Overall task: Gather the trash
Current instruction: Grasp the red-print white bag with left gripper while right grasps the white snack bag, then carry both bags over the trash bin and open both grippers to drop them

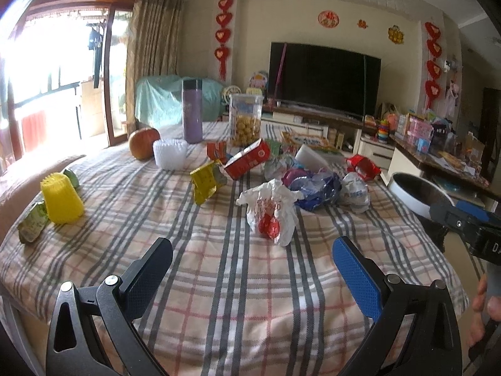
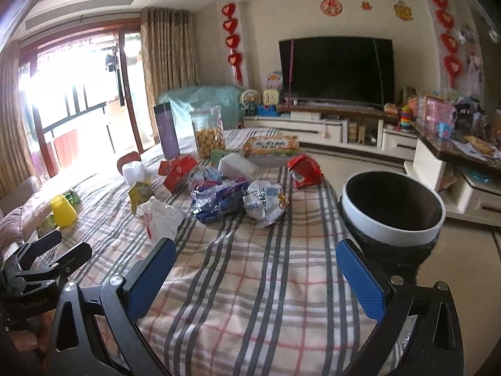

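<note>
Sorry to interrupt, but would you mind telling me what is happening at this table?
A person holds two grippers above a table with a plaid cloth strewn with wrappers. Both the left gripper and the right gripper are open and empty, so nothing has been picked up yet. The white plastic bag lies nearest the left one; the round bin waits at the table's right edge.

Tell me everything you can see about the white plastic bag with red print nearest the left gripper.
The white plastic bag is thin, crumpled film with red lettering; the words are unreadable. Something round and red shows through its lower part. It lies slumped on the plaid tablecloth, ahead of the open left gripper and untouched by it. Behind it to the right lies a blue crumpled bag; whether they touch is unclear. In the right wrist view the bag sits beyond the right gripper's left finger.
</note>
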### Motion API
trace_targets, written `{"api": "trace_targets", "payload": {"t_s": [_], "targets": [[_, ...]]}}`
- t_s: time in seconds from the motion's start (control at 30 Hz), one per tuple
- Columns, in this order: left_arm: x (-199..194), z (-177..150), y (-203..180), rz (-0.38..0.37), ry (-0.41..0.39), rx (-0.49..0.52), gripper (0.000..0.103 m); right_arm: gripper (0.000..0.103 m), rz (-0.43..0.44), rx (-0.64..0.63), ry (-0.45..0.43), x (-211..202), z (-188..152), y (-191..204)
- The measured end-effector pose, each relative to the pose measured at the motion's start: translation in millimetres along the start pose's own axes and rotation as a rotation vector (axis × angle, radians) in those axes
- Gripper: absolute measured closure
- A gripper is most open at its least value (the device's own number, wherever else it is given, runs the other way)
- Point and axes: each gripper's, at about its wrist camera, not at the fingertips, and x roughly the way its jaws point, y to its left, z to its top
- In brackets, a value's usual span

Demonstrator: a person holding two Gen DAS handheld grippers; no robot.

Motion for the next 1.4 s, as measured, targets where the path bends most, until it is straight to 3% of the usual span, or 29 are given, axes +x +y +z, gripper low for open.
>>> {"api": "trace_targets", "payload": {"t_s": [0.4,0.5,0.63,0.83,0.87,0.9,0.93,1.03,1.1,1.4], "targets": [[83.7,29.5,-7.2,-0.020,0.117,0.008,0.003,0.003,0.032,0.085,0.163,84.3,14.9,-30.4],[101.6,36.3,-9.2,-0.014,0.135,0.010,0.007,0.008,0.040,0.105,0.188,102.3,21.1,-36.8],[128.7,41.7,-7.3,-0.020,0.177,-0.008,0.013,0.024,0.048,0.116,0.237,127.7,25.9,-42.0],[159.6,42.9,-5.6,-0.059,0.243,-0.027,0.037,0.037,0.094,0.172,0.334,164.6,22.8,-50.6],[163.5,42.6,-5.6,-0.074,0.254,-0.030,0.044,0.039,0.109,0.182,0.349,168.3,21.3,-51.5],[167.1,41.8,-5.8,-0.093,0.263,-0.033,0.054,0.048,0.121,0.189,0.358,171.5,20.4,-52.1],[168.8,41.4,-6.0,-0.102,0.267,-0.032,0.058,0.058,0.127,0.191,0.359,172.4,19.9,-53.0],[169.2,40.7,-6.1,-0.118,0.261,-0.022,0.070,0.070,0.149,0.195,0.350,169.8,20.3,-53.5],[165.3,39.6,-6.6,-0.125,0.254,-0.024,0.074,0.073,0.149,0.189,0.341,168.0,22.2,-51.9],[135.5,36.1,-24.6,-0.181,0.227,-0.001,0.075,0.073,0.148,0.201,0.302,132.4,21.2,-62.5]]}}
